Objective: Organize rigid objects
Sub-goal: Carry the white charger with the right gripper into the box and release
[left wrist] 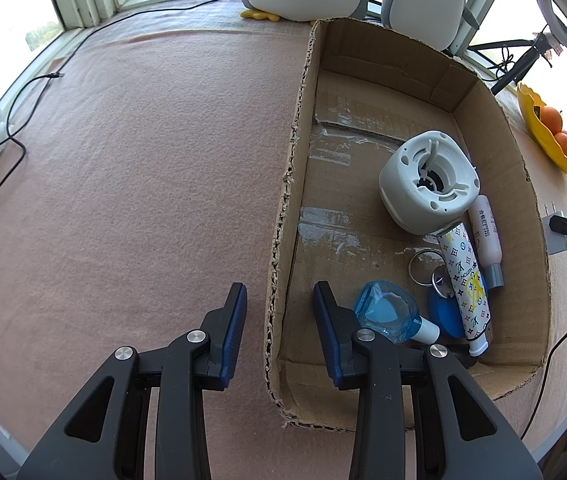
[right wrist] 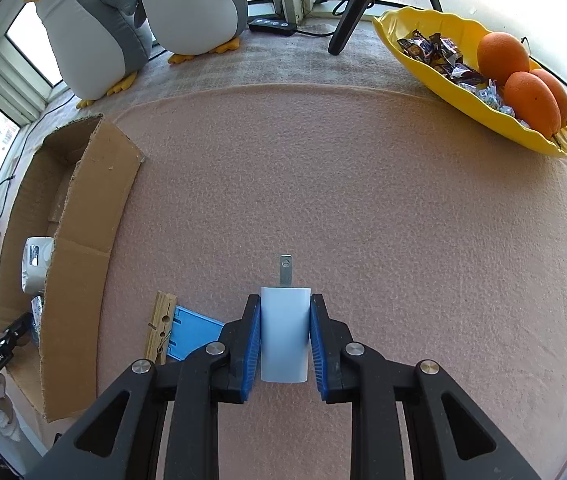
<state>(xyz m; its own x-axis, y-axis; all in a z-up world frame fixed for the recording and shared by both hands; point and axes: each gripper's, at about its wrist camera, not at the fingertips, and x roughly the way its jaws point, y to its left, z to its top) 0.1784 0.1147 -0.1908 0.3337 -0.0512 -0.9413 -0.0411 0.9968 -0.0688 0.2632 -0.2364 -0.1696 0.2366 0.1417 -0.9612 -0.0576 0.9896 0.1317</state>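
Right wrist view: the right gripper (right wrist: 284,334) has its blue pads pressed against both sides of a white charger plug (right wrist: 284,334), prong pointing forward over the pink felt mat (right wrist: 323,184). Just left of the plug lie a wooden clothespin (right wrist: 159,328) and a blue flat piece (right wrist: 193,334); beyond them stands the cardboard box (right wrist: 83,216), its torn near wall facing the plug. Ahead of the plug the mat runs bare to the yellow tray (right wrist: 443,92).

In the left wrist view, the left gripper (left wrist: 279,312) hangs wide apart, straddling the box's ragged left wall (left wrist: 283,216), holding nothing. The box's far half is unoccupied.
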